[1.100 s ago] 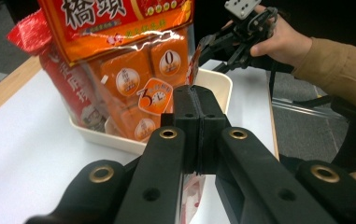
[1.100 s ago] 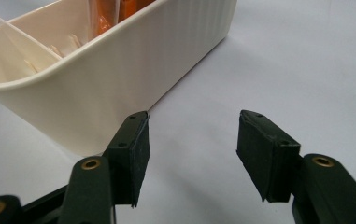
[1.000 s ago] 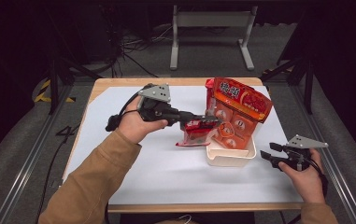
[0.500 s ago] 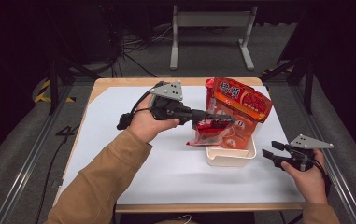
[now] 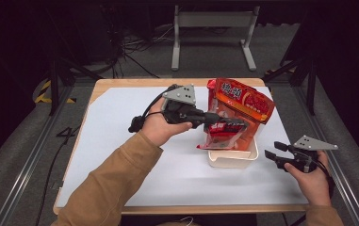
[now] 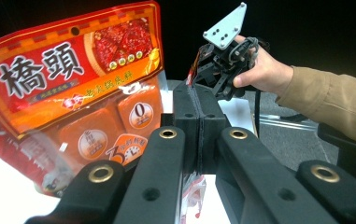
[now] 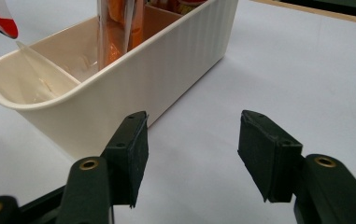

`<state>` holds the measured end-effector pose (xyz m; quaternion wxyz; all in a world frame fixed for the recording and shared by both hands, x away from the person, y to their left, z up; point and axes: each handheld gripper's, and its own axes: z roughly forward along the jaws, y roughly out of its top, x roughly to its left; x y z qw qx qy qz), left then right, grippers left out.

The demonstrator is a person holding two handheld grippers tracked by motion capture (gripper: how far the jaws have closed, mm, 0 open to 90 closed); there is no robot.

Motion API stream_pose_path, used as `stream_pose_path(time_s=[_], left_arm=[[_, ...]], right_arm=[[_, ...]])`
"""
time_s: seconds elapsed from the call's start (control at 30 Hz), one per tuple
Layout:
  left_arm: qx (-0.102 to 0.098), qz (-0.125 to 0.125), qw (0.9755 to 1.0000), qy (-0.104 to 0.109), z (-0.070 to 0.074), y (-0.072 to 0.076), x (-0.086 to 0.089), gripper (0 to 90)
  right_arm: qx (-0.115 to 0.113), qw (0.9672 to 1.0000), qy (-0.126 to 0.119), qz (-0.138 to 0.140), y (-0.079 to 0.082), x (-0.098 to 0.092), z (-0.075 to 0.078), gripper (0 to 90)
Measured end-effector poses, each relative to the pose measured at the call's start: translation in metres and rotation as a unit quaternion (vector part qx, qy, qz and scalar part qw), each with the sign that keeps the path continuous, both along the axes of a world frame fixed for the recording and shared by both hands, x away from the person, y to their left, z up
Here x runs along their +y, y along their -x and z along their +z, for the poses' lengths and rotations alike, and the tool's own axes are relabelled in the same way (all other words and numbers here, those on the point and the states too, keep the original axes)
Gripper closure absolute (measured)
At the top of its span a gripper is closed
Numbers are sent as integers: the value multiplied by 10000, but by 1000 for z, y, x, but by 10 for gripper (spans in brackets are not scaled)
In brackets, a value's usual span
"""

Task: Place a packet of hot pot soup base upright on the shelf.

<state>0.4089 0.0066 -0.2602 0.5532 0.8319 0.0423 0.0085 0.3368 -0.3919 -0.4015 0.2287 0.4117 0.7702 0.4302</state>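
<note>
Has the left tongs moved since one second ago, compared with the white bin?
Yes. The left tongs, shut on a red packet, moved right across the table until packet and tongs hang directly over the white bin.

- left gripper (image 5: 233,125) is reaching out mid-table, jaws pressed tight together on a red pouch (image 5: 224,132)
- right gripper (image 5: 272,150) sits low by the near right edge, jaws wide apart

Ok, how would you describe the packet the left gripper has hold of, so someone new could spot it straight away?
Start at the cream bin on the right side of the white table. Above its near end hangs a small dark red packet, clamped in the left gripper. Its neighbour, the big orange bag standing behind it in the bin, is taller and brighter.
</note>
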Motion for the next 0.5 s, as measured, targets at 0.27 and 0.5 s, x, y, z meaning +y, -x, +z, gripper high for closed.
stream_pose_path(time_s=[0.27, 0.5], left_arm=[[4, -45, 9999, 102, -5, 0, -13, 897], [-64, -42, 9999, 154, -10, 0, -24, 897]], right_arm=[[-28, 10000, -31, -8, 1, -1, 1, 430], [-20, 10000, -49, -21, 1, -3, 2, 430]])
